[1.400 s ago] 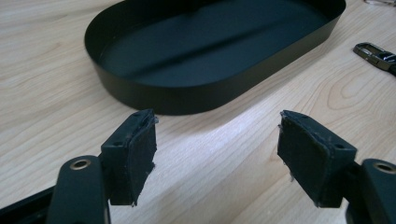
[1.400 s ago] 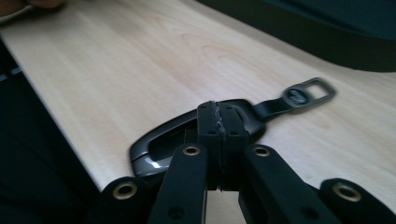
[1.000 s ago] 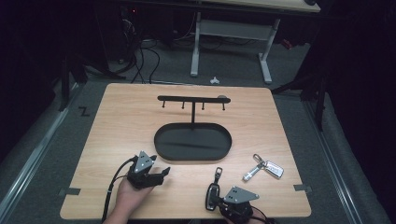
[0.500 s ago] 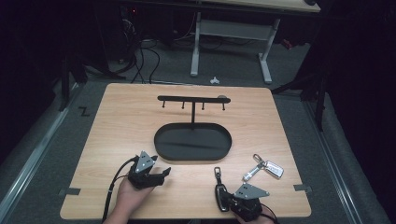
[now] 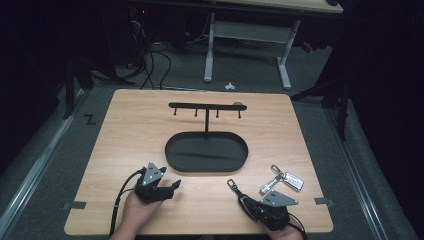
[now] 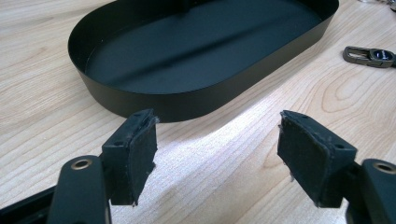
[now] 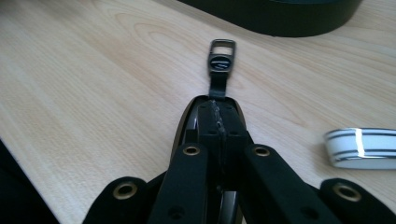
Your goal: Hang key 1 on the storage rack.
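A black key fob (image 5: pixel 236 191) with a strap and metal buckle (image 7: pixel 222 55) lies on the wooden table near the front edge. My right gripper (image 5: pixel 252 207) is shut, its pads pressed together, tips lying over the fob's body (image 7: pixel 183 125); whether they pinch any of it I cannot tell. The right gripper (image 7: pixel 217 106) points along the strap toward the black oval tray (image 5: pixel 206 168). My left gripper (image 5: pixel 172 187) rests front left, open and empty. In its own view the left gripper (image 6: pixel 217 154) faces the tray wall (image 6: pixel 187 103), with the buckle (image 6: pixel 371 55) at far right.
A thin post rises from the tray to a black bar with several hooks (image 5: pixel 206 106). A metal key on a white fob (image 5: pixel 290 180) lies right of the black fob; the white fob (image 7: pixel 364 148) sits beside my right jaws. Table edges are close in front.
My right gripper has slid to the right along the front edge, and the black fob's body end has swung right with it. The left gripper has stayed put.
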